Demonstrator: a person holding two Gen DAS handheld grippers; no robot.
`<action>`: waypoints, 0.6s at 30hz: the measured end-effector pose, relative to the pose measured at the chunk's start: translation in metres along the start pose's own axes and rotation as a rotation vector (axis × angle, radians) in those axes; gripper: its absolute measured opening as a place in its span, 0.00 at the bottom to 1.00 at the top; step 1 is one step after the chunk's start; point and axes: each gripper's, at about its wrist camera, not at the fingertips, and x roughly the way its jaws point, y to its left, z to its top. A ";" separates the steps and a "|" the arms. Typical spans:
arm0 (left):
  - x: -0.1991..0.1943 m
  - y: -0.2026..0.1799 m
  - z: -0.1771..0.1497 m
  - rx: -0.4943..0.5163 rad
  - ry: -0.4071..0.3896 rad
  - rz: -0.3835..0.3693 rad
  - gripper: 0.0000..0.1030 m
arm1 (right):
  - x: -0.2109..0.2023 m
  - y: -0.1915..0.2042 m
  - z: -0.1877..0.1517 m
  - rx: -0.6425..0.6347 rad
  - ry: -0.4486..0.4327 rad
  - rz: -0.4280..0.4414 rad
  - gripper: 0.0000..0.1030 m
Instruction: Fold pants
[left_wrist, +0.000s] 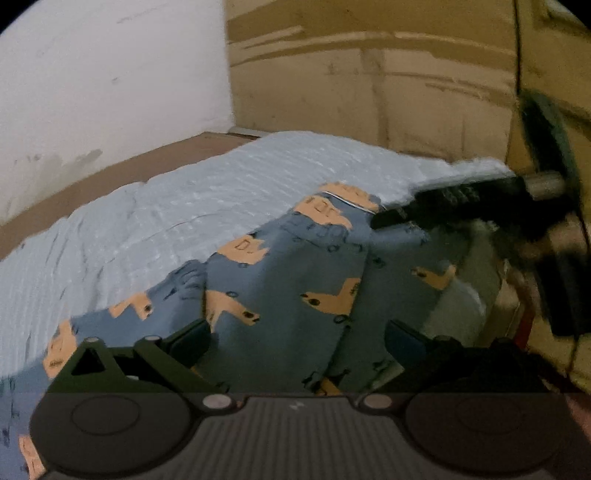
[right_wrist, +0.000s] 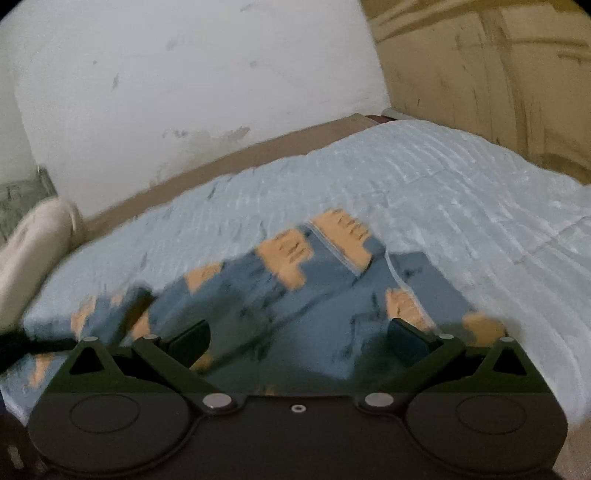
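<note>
Both grippers spread wide above the pants on the bed

The blue pants (left_wrist: 280, 280) with orange patches lie rumpled on a pale blue quilt (left_wrist: 155, 221) beside a white wall (right_wrist: 184, 81). The left gripper (left_wrist: 299, 341) and right gripper (right_wrist: 297, 341) each hang over the cloth with jaws wide apart, pads pressing on nothing. Both views are blurred.
</note>
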 end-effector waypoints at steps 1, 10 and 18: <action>0.004 -0.002 0.000 0.018 0.011 -0.002 0.84 | 0.006 -0.007 0.006 0.030 -0.003 0.004 0.88; 0.020 0.001 0.002 0.026 0.098 -0.023 0.33 | 0.050 -0.050 0.038 0.185 0.002 -0.043 0.54; 0.010 0.002 0.009 0.000 0.087 -0.027 0.02 | 0.049 -0.058 0.050 0.218 -0.020 -0.015 0.06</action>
